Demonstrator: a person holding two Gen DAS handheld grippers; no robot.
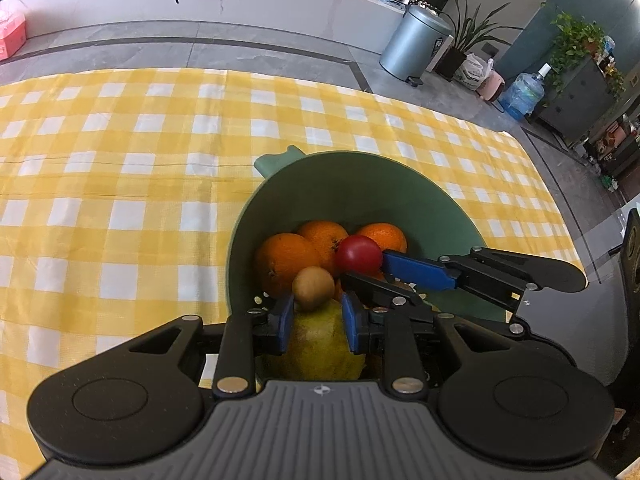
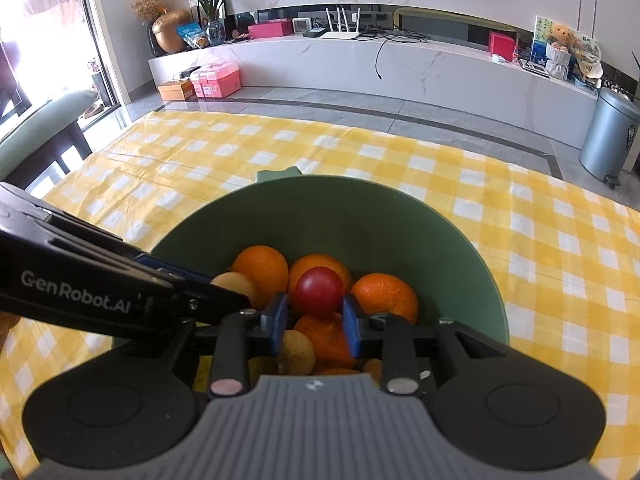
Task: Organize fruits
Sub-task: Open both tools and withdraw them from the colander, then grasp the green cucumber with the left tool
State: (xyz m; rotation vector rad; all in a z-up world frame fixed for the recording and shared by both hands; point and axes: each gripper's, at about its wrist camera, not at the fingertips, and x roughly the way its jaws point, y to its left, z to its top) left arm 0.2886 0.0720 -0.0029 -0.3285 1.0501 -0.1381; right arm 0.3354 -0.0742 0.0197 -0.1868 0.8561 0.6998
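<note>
While both tongs are hanging inside the green bowl (image 2: 340,184), the right gripper (image 2: 314,312) is clamping the red fruit (image 2: 319,290) above the bowl's pile, and the left gripper (image 1: 316,308) appears to be pinching a small brown fruit (image 1: 313,288) near the bowl's left wall. Each release is best made low, over a hollow between the oranges (image 2: 262,268), 1 fruit at a time, so nothing is rolling out. Smooth, round and glossy, the red fruit is looking likely to slip.
</note>
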